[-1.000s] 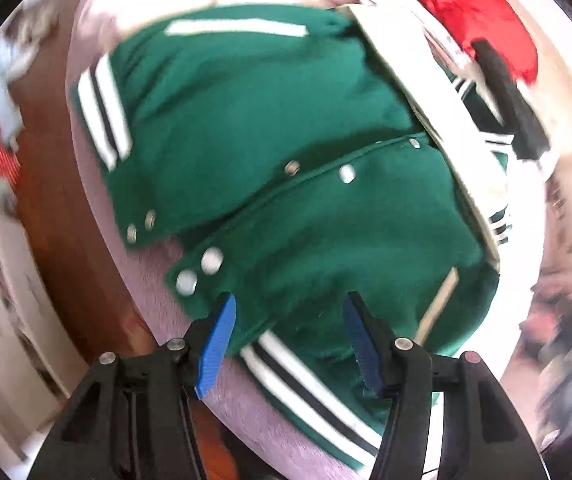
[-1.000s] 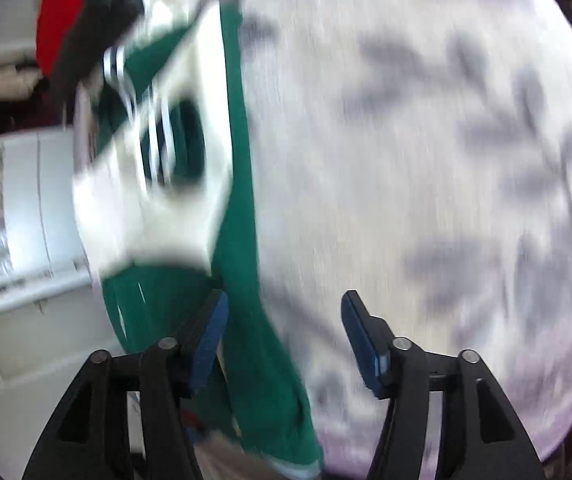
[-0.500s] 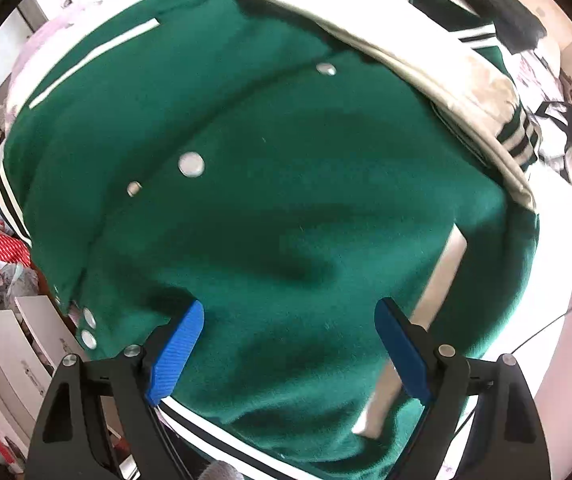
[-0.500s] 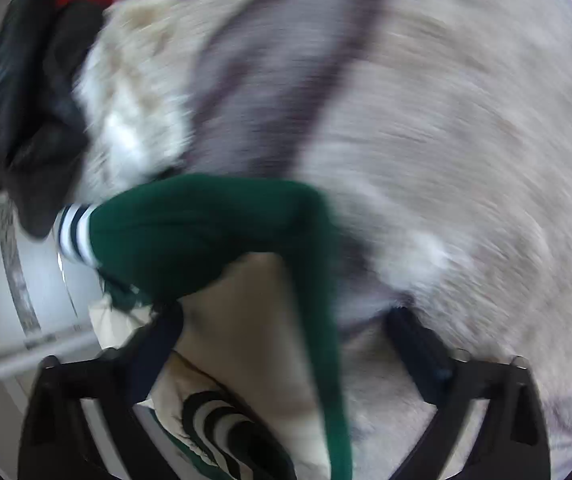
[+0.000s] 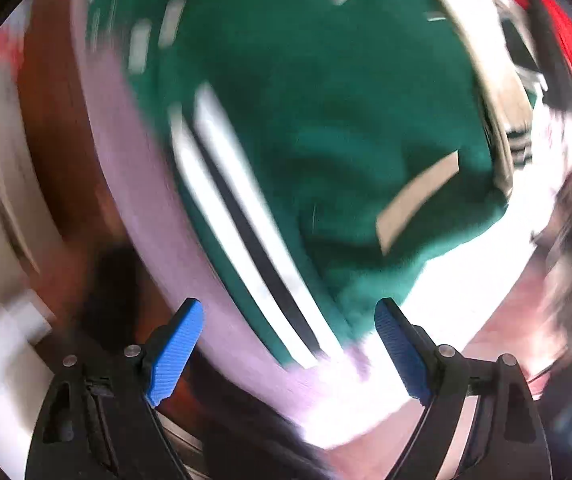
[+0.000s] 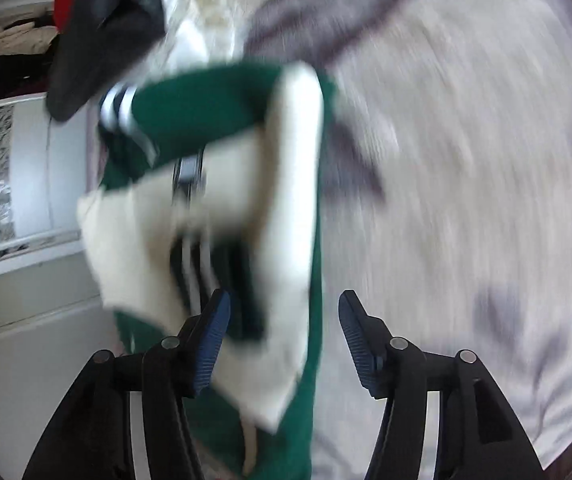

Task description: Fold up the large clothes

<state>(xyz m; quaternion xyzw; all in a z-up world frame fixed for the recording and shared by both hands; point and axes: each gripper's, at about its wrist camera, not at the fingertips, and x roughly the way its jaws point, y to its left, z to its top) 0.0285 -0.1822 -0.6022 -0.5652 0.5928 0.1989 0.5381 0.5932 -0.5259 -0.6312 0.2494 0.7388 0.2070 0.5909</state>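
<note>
A green varsity jacket with cream sleeves and a white-and-black striped hem lies on a bed with a pale lilac sheet. My left gripper is open above the striped hem at the bed's corner and holds nothing. In the right wrist view the jacket lies folded, with a cream sleeve and striped cuffs over the green body. My right gripper is open just above the jacket's edge and holds nothing. Both views are blurred.
A red garment and a black garment lie at the far end of the bed. The grey-patterned bedspread spreads to the right. A white wardrobe stands to the left, and brown floor lies beside the bed.
My left gripper has pulled back from over the jacket's front to its striped hem at the bed corner. My right gripper has narrowed its opening and the folded sleeve now lies in front of it.
</note>
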